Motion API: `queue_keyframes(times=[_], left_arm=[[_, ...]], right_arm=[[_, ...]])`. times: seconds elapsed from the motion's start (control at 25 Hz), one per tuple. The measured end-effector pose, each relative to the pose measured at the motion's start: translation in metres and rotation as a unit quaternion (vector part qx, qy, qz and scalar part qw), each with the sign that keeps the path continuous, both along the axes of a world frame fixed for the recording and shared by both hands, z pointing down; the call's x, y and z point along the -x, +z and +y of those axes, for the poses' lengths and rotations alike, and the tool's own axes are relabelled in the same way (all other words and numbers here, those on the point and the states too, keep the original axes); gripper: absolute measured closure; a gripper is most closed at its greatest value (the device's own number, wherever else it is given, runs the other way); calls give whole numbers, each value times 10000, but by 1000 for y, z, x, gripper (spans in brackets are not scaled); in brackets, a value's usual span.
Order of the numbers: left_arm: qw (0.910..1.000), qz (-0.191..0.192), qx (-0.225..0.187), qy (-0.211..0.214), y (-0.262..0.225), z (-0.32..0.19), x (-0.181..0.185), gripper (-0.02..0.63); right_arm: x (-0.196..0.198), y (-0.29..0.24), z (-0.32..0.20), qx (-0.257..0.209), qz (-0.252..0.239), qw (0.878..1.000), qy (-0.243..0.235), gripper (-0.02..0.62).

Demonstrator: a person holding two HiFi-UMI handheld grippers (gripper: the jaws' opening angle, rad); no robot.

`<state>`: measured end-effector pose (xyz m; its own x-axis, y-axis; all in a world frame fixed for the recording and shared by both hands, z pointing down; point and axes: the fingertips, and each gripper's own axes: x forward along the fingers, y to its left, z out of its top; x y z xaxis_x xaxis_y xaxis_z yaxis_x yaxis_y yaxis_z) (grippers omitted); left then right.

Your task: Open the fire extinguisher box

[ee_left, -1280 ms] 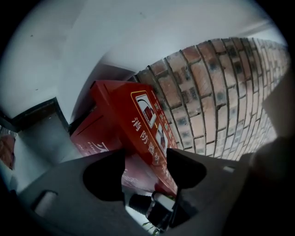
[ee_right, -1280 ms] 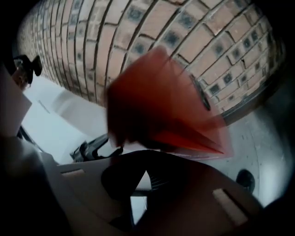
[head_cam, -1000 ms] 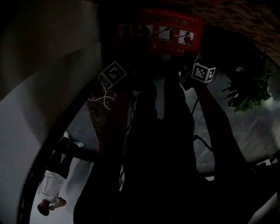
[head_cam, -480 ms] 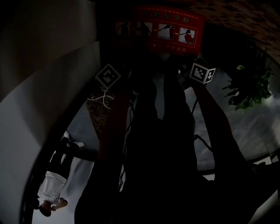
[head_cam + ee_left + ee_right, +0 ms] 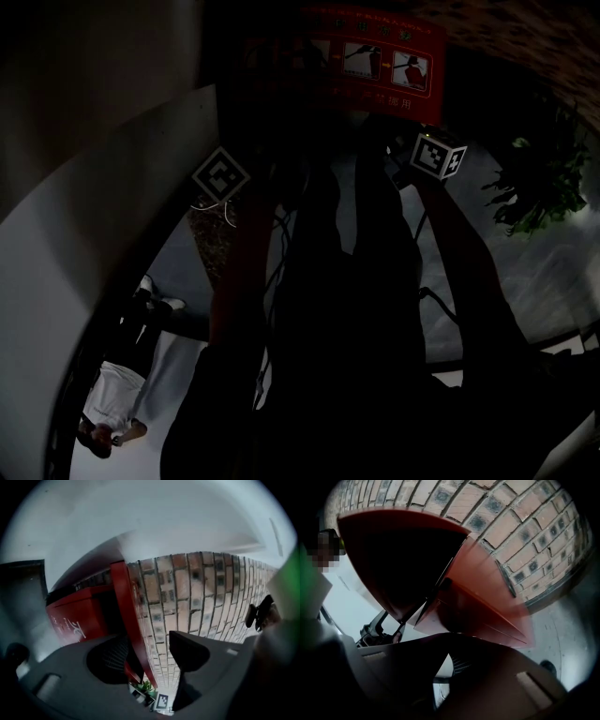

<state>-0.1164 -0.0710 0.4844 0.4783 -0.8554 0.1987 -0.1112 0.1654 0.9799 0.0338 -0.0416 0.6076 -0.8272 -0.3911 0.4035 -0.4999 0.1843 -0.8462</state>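
- Brick wall (image 5: 201, 597) fills the background, and the red fire extinguisher box (image 5: 375, 56) sits against it, dead ahead of both grippers.
- The box's door (image 5: 487, 606) stands swung out, showing a dark inside.
- Left gripper (image 5: 147, 645): jaws wide apart, the door's red edge running between them.
- Right gripper (image 5: 447, 641): tips closed together just under the door, nothing visible between.
- A leafy plant (image 5: 539, 187) stands off right.
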Motion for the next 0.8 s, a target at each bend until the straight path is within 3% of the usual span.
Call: queue_keyframes(times=[0.2,0.32,0.52,0.8], left_arm=[[9998,101,-136,-89,-20,-7,-4,328],[9994,-235,-235,75,-26,-10,3,341],[9977,-320,-576,185,-59,-36,-2,390],[9886,-886,-1113,492,-90,-70,-3,403]], right_arm=[[-7,-4,2,-31,105,9999,-72,600],[0,0,2,-112,63,9999,-31,600],[-4,-3,-4,-3,14,9999,125,600],[-3,-2,-4,-7,63,10000,15,600]])
